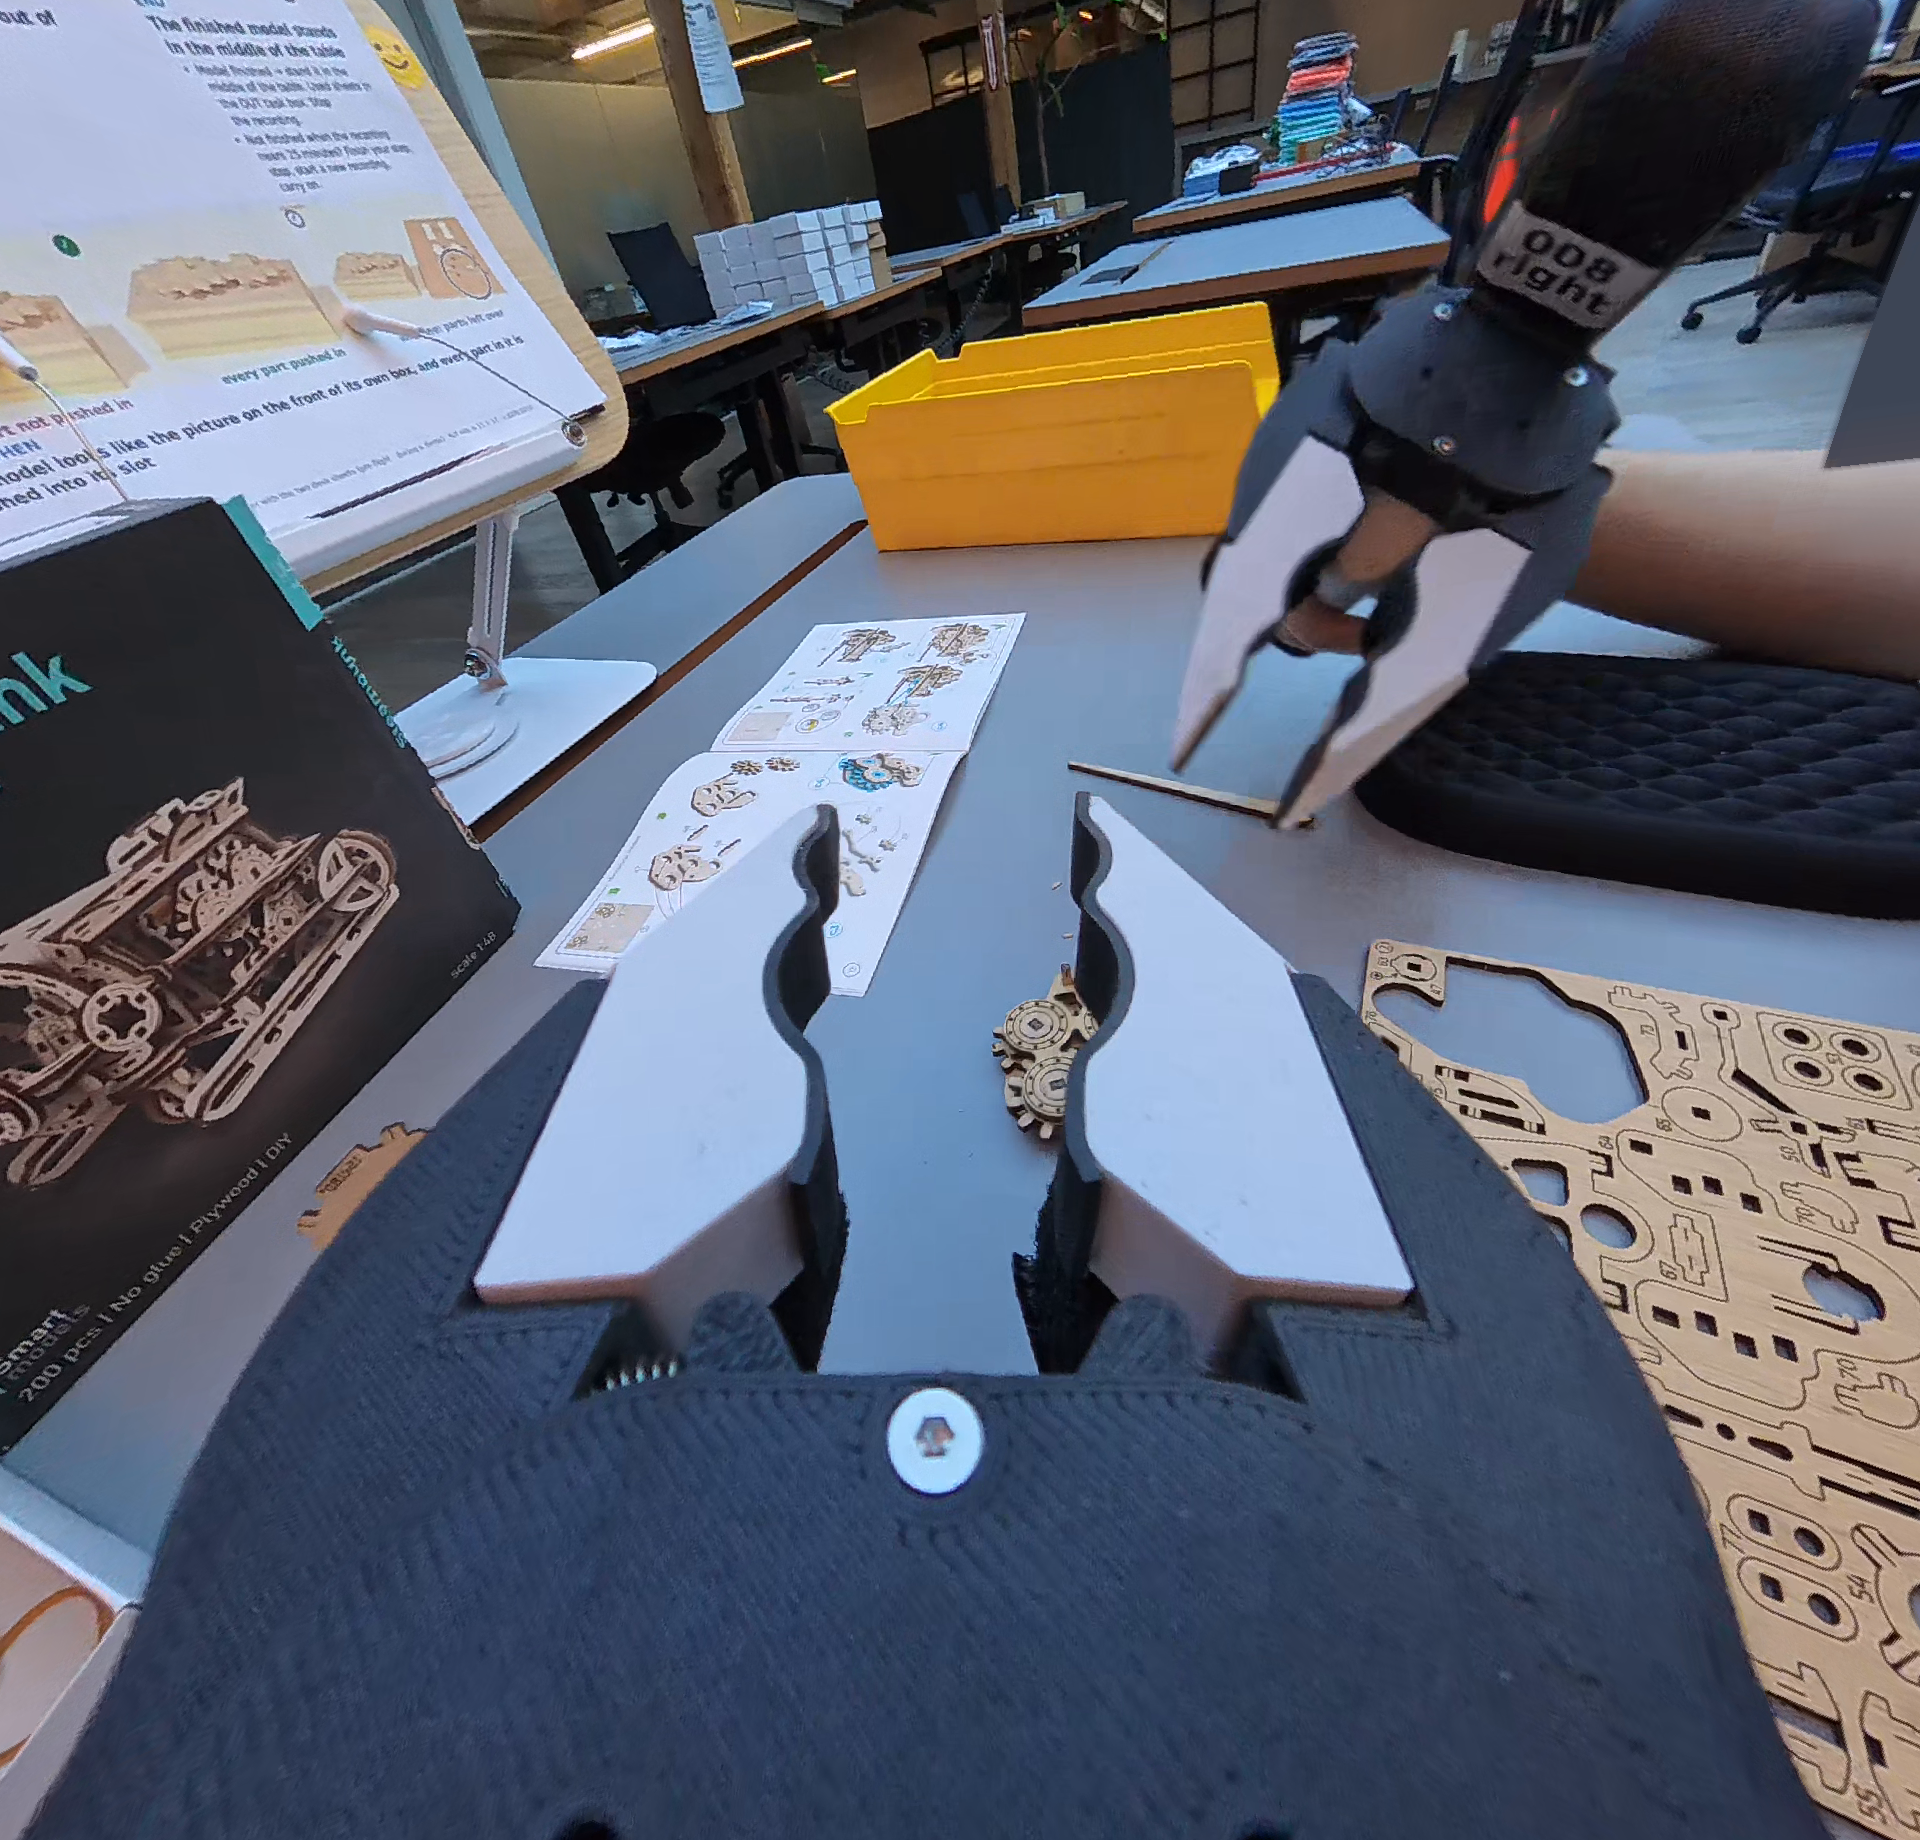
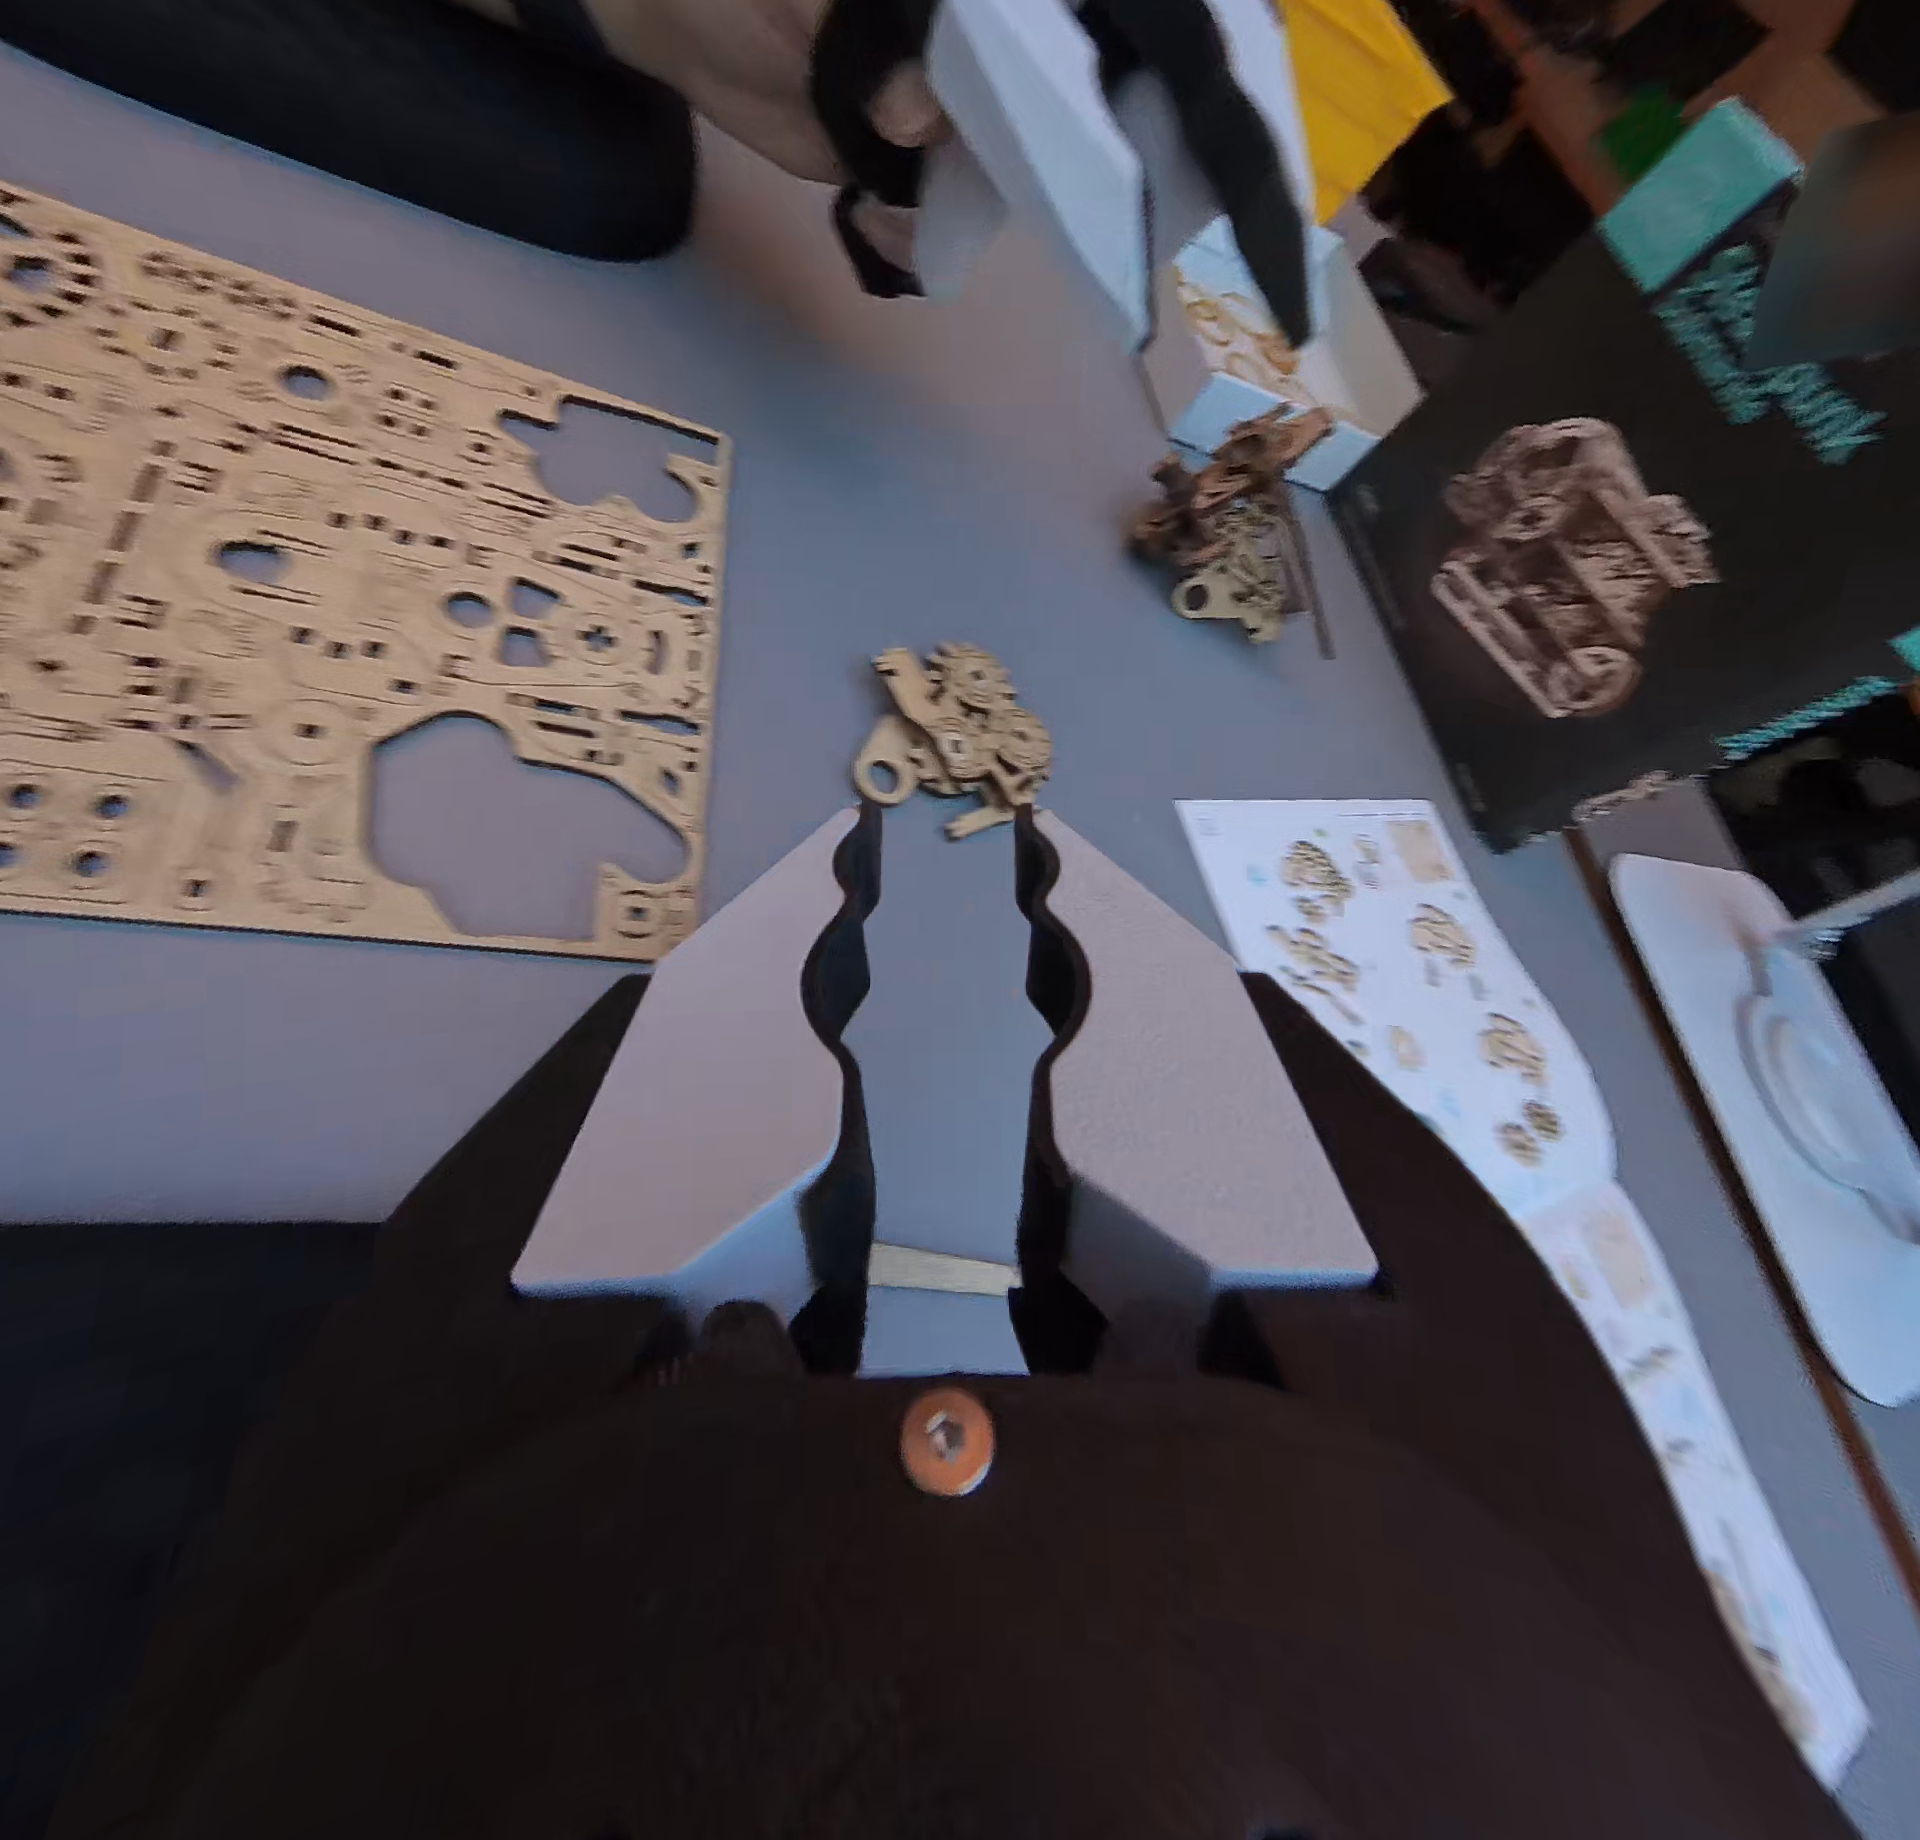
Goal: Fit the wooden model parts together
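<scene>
A small wooden gear assembly (image 2: pixel 956 730) lies on the grey table just beyond my right gripper (image 2: pixel 943 819), which is open and empty. The same assembly shows in the left wrist view (image 1: pixel 1039 1052), partly hidden behind one finger of my left gripper (image 1: pixel 956 824), also open and empty. A second wooden sub-assembly (image 2: pixel 1226 533) lies farther off by a small white box (image 2: pixel 1278 367). A laser-cut plywood sheet (image 2: pixel 312 595) with parts punched out lies flat (image 1: pixel 1662 1271). A thin wooden stick (image 1: pixel 1174 788) lies under the right gripper (image 1: pixel 1236 788).
An open instruction booklet (image 1: pixel 821 782) lies mid-table. The black kit box (image 1: pixel 208 907) stands at the left, with an instruction sheet on a white stand (image 1: pixel 260 232) behind it. A yellow bin (image 1: pixel 1060 429) sits at the far edge. A black cushion (image 1: pixel 1662 782) supports a forearm.
</scene>
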`<state>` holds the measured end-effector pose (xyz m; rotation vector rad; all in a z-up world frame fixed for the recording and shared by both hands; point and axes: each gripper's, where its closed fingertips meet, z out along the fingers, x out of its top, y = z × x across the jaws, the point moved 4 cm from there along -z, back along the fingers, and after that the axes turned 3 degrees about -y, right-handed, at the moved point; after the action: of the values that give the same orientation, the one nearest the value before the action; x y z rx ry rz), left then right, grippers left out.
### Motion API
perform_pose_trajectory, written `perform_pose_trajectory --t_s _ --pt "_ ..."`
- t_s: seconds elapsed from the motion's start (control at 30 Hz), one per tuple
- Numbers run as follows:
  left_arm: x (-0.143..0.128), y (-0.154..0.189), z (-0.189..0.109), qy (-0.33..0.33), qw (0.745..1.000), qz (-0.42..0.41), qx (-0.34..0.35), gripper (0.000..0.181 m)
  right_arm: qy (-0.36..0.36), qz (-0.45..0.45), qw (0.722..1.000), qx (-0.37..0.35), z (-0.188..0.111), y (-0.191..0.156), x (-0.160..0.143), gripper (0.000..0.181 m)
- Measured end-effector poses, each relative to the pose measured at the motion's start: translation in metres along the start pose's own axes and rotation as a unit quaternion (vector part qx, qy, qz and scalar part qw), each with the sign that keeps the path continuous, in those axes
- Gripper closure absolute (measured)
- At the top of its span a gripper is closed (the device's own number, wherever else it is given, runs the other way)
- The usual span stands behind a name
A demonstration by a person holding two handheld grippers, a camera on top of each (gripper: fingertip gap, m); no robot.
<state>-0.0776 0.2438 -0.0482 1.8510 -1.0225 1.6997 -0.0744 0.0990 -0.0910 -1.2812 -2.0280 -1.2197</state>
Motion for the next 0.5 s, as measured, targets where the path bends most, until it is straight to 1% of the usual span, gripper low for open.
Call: perform_pose_trajectory --t_s 0.03,0.07,0.1,0.13,0.17,0.2,0.4,0.5 --pt "0.0 0.0 0.0 0.0 1.0 -0.002 0.0 0.138 0.0 0.01 1.0 0.026 0.002 -0.013 0.001 0.17" --pt "0.001 -0.001 0.001 -0.001 1.0 -0.008 0.003 0.139 0.016 0.015 0.999 0.041 0.003 -0.023 0.005 0.177" --pt "0.001 -0.002 0.001 -0.003 1.0 -0.017 0.007 0.139 0.029 0.014 0.998 0.056 0.005 -0.029 0.009 0.177" --pt "0.002 -0.002 0.001 -0.003 1.0 -0.028 0.007 0.139 0.023 0.014 0.997 0.066 0.007 -0.032 0.011 0.172" --pt "0.003 -0.002 0.001 0.0 0.999 -0.039 0.003 0.139 0.007 0.016 0.997 0.072 0.01 -0.034 0.01 0.163" --pt "0.005 -0.002 0.0 0.005 0.999 -0.047 0.001 0.139 -0.01 0.018 0.996 0.082 0.011 -0.037 0.007 0.158" --pt "0.003 -0.009 -0.003 -0.002 0.999 -0.049 0.009 0.139 -0.064 0.034 0.99 0.117 0.021 -0.05 -0.006 0.157" --pt "0.003 -0.009 -0.003 0.0 0.998 -0.062 0.003 0.139 -0.088 0.034 0.99 0.101 0.024 -0.049 -0.01 0.157"
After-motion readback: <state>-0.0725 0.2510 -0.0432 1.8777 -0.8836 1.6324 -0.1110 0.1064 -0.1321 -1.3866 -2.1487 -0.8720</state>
